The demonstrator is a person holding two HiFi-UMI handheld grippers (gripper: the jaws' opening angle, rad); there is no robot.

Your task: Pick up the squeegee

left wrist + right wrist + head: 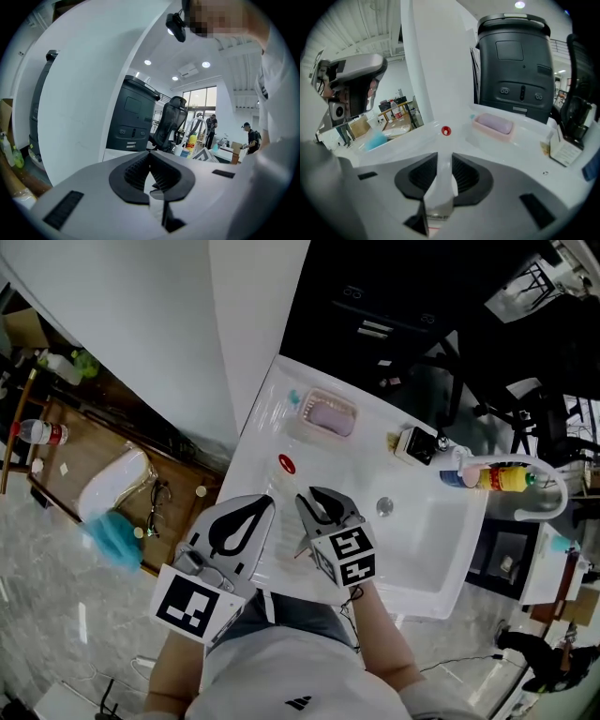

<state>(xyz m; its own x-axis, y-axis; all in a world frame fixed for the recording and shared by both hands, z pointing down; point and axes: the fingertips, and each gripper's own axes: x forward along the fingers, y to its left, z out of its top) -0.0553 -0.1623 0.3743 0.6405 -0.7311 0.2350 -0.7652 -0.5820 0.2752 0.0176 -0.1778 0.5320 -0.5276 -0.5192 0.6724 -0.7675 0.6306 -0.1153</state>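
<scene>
My right gripper [312, 495] is over the left part of the white sink counter [267, 418], shut on a clear plastic squeegee [290, 504]. In the right gripper view the translucent handle [440, 187] stands upright between the ribbed black pads [465, 172] of my right gripper [445, 157]. A red round spot [446, 131] shows just beyond the handle; whether it belongs to the squeegee I cannot tell. My left gripper [262, 507] hovers close beside the right one on its left. Its jaws meet at the tip with nothing between them [150, 155].
A pink soap bar in its dish [328, 415] sits at the counter's back. The basin with its drain [384, 506] lies to the right, and beyond it a white curved faucet [539, 474], a yellow bottle [511, 478] and a small box [417, 444]. A dark grey cabinet [518, 61] stands behind.
</scene>
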